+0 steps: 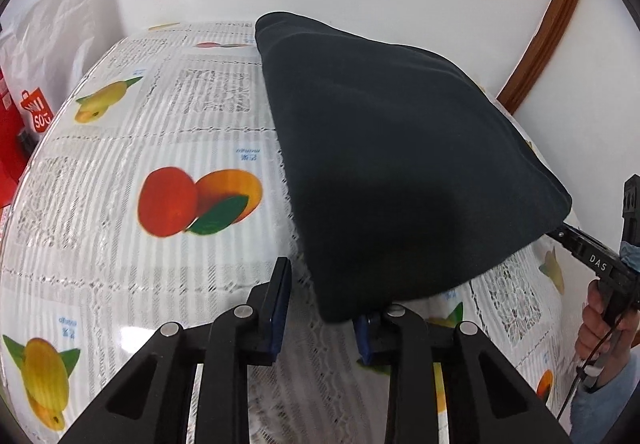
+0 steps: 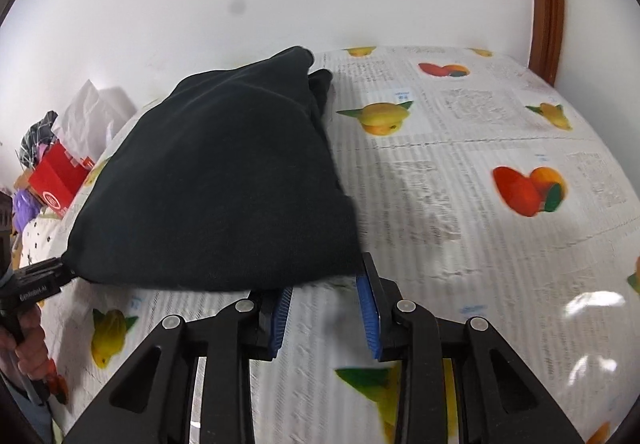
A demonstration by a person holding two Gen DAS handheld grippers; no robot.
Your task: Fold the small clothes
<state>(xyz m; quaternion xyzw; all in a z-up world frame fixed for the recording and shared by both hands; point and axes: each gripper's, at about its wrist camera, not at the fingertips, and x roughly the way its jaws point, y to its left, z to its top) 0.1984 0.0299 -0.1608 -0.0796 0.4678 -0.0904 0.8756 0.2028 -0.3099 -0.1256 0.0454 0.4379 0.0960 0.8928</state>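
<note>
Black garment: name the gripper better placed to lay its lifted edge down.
Neither clearly: the left gripper and right gripper each hold one near corner of the black garment, so probably both together.

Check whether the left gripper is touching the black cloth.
Touching: in the right wrist view, the black cloth has its corner right on the left gripper tip.

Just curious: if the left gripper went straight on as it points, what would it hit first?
Probably the dark cloth, already draped over one finger; the fruit-print tablecloth lies beyond it.
</note>
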